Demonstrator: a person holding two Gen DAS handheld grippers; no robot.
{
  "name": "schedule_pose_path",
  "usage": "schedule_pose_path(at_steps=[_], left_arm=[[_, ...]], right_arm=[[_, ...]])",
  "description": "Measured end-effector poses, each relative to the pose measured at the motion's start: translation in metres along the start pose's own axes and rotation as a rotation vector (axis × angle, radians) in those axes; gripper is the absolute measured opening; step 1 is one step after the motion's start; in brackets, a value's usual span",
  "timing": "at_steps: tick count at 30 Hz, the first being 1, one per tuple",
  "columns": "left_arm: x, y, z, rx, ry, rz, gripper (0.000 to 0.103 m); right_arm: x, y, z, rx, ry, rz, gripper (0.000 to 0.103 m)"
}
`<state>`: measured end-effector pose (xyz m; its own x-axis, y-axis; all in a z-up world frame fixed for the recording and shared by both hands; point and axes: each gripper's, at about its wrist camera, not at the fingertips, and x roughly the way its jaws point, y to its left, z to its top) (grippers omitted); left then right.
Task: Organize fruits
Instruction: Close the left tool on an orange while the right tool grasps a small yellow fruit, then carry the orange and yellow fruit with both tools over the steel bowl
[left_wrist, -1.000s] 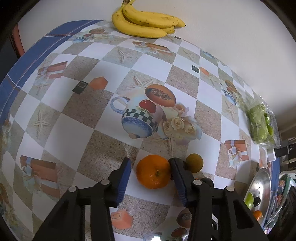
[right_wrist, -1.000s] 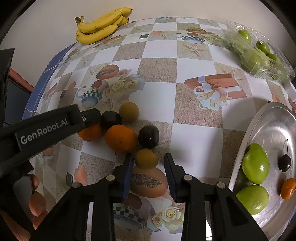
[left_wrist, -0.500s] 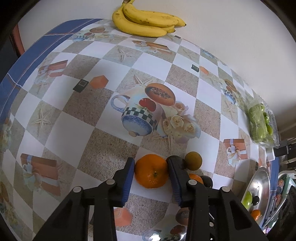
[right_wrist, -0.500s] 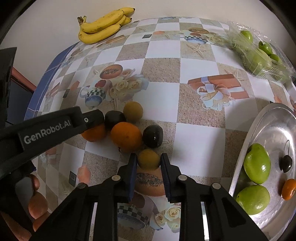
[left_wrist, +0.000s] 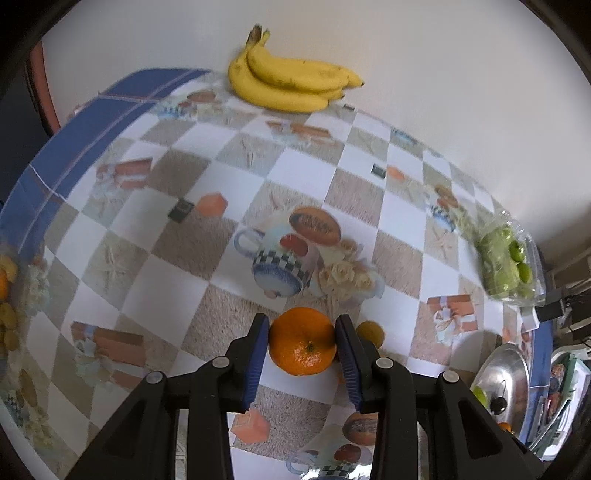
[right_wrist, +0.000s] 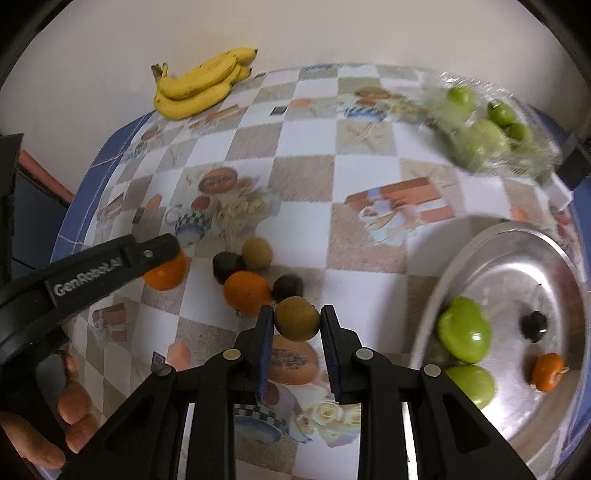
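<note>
Checked, picture-printed vinyl tablecloth (left_wrist: 155, 280), blue-bordered, was set against a plain white wall (left_wrist: 443, 74). Round orange mandarin (left_wrist: 302, 340) was clamped by left gripper (left_wrist: 301, 354); olive-brown round fruit (right_wrist: 296, 318) was clamped by right gripper (right_wrist: 296, 343), beside the round steel tray (right_wrist: 517, 258).

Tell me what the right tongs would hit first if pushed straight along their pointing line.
The right tongs, shut on the brown fruit, would probably press it onto the checked tablecloth beside the orange; depth is unclear.

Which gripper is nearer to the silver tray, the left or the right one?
Right. The right gripper, holding a brownish-green fruit, is just beside the silver tray; the left gripper holds an orange farther away.
</note>
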<state>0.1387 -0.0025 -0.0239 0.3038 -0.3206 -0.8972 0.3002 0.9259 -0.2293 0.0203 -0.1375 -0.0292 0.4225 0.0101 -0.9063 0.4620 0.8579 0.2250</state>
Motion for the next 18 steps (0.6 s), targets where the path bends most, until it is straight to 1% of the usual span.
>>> schedule_pose_path(at_steps=[4, 9, 18], left_arm=[[-0.014, -0.002, 0.004, 0.001, -0.038, 0.002, 0.040], [-0.025, 0.001, 0.006, -0.011, -0.066, 0.006, 0.040], [-0.025, -0.003, 0.002, -0.010, -0.062, 0.015, 0.040]], right_arm=[[-0.008, -0.008, 0.002, 0.030, -0.002, -0.003, 0.027], [-0.009, -0.017, 0.001, 0.050, 0.006, -0.018, 0.027], [-0.016, -0.040, 0.000, 0.099, -0.005, -0.059, 0.027]])
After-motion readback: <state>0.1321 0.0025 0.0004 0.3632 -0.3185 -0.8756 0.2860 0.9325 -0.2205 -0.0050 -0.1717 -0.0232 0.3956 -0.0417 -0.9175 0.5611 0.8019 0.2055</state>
